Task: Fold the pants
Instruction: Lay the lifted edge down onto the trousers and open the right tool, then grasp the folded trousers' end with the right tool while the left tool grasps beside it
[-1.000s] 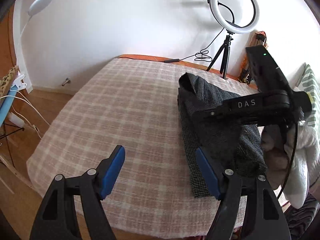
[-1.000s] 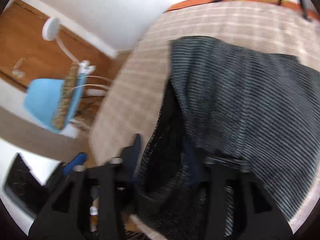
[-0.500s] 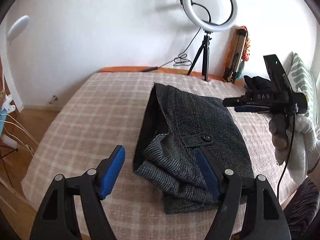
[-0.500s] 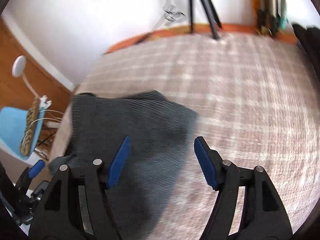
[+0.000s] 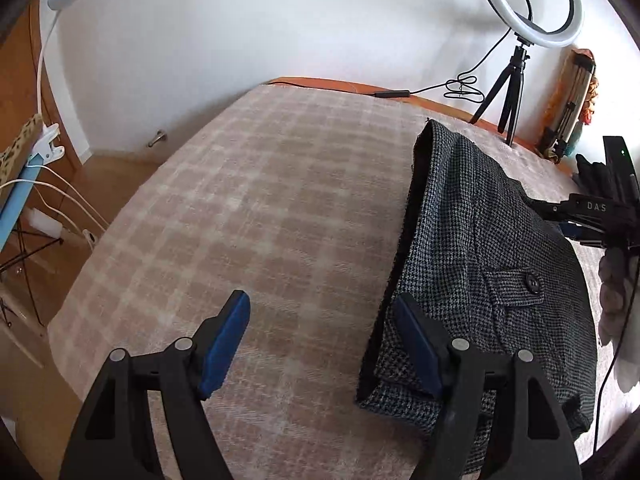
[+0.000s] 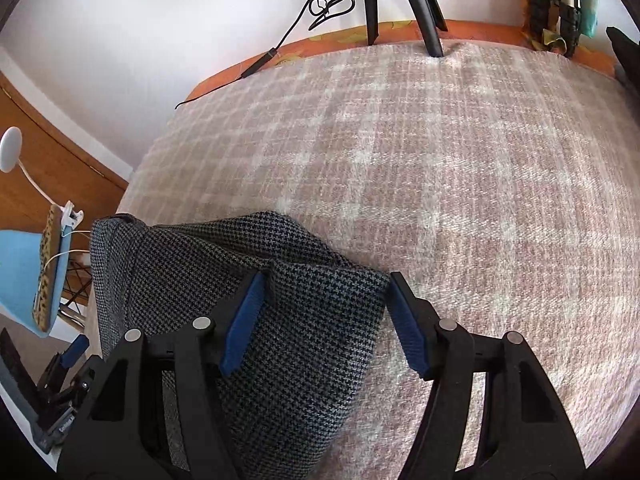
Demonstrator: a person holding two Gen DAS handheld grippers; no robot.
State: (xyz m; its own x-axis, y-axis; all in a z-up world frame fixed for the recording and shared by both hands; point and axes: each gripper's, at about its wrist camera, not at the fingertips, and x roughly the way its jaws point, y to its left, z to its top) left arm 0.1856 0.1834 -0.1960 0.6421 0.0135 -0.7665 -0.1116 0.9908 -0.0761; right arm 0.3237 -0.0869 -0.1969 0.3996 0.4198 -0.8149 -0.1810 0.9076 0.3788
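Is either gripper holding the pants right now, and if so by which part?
Nothing is held. The left gripper hangs open beside the folded pants; the right gripper, its jaws just closing a little, straddles a corner without pinching it.

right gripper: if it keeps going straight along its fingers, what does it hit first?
Most likely the folded houndstooth pants. The right gripper is open and angled down with the pants' corner lying between its fingers; past that is the checked blanket. How far above the cloth it is, I can't tell.
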